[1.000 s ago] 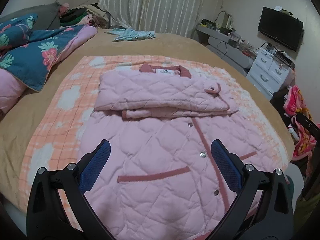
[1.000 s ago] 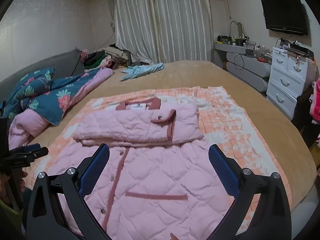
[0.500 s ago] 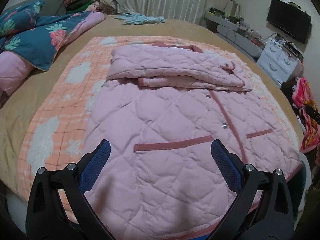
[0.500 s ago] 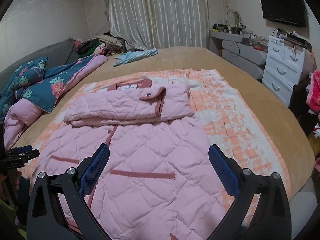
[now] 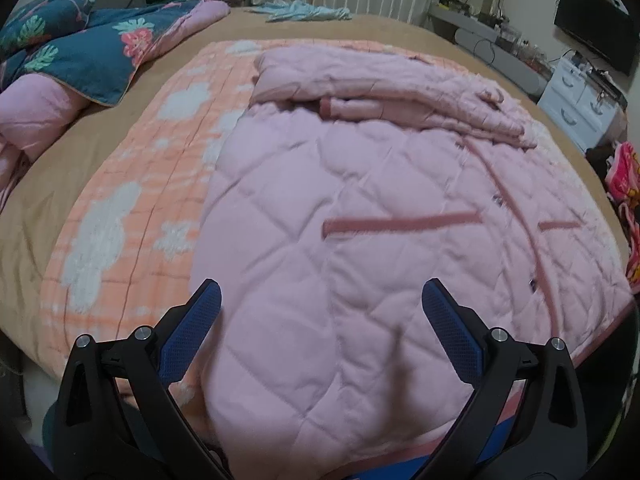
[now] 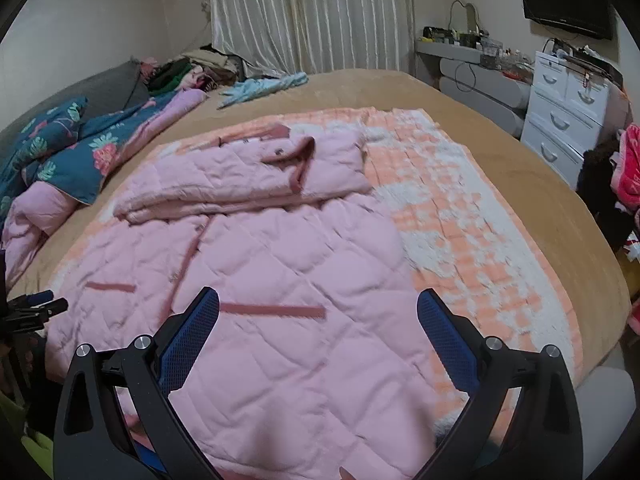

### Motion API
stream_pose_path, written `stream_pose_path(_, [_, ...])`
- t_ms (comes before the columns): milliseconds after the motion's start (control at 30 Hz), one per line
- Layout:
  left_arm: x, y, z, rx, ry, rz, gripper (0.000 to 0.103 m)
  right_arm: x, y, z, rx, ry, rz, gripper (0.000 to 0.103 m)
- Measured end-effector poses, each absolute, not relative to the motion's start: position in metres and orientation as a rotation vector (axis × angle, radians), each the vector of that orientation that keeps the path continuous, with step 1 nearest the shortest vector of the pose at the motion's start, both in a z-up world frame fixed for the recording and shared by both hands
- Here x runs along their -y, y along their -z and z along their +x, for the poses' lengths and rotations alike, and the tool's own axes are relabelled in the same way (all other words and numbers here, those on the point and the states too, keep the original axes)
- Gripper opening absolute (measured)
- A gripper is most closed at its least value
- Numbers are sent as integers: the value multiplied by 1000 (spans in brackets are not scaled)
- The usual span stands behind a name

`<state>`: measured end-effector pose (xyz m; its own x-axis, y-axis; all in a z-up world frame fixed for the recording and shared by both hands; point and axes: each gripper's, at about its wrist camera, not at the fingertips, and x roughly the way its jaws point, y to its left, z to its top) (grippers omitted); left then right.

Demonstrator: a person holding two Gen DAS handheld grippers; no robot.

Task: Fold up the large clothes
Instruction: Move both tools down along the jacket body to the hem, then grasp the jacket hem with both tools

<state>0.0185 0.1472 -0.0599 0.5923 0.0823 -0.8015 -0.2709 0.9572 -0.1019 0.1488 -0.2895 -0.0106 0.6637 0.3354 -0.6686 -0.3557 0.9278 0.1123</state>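
A large pink quilted coat (image 5: 360, 216) lies flat on an orange-and-white blanket (image 5: 132, 200) on the bed, its sleeves folded across the chest (image 5: 380, 80). My left gripper (image 5: 322, 312) is open and empty, low over the coat's hem on its left side. In the right wrist view the same coat (image 6: 280, 264) fills the middle, with the folded sleeves (image 6: 248, 176) beyond. My right gripper (image 6: 318, 316) is open and empty over the hem's right part. The left gripper's fingertips (image 6: 36, 304) show at the far left edge.
A blue floral quilt (image 6: 64, 152) with pink lining lies at the left of the bed. A light blue garment (image 6: 264, 86) lies near the far edge by the curtains. White drawers (image 6: 568, 116) and a pile of red clothes (image 6: 630, 164) stand at the right.
Both grippers have moved down and closer to the coat's hem; the coat now fills more of each view. Both stay open.
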Motion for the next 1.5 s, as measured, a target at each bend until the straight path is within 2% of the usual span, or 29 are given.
stream_pose_path(500, [-156, 81, -2, -988, -192, -254, 94, 338, 59, 147, -951, -382, -1, 99])
stream_pose_path(1067, [-172, 101, -10, -1075, -222, -320, 94, 328, 108, 158, -1192, -497, -63, 96])
stream_pose_path(1133, [-169, 105, -9, -1095, -200, -325, 94, 325, 112, 157, -1209, -538, -65, 82])
stream_pose_path(1300, [-168, 113, -8, -1112, -201, -346, 94, 322, 110, 148, -1183, -591, -90, 63])
stream_pose_path(1400, [-166, 114, -7, -1115, -199, -350, 94, 324, 105, 144, -1158, -620, -58, 44])
stream_pose_path(1500, [-167, 114, -8, -1110, -190, -364, 94, 329, 99, 141, -1111, -649, 3, 32])
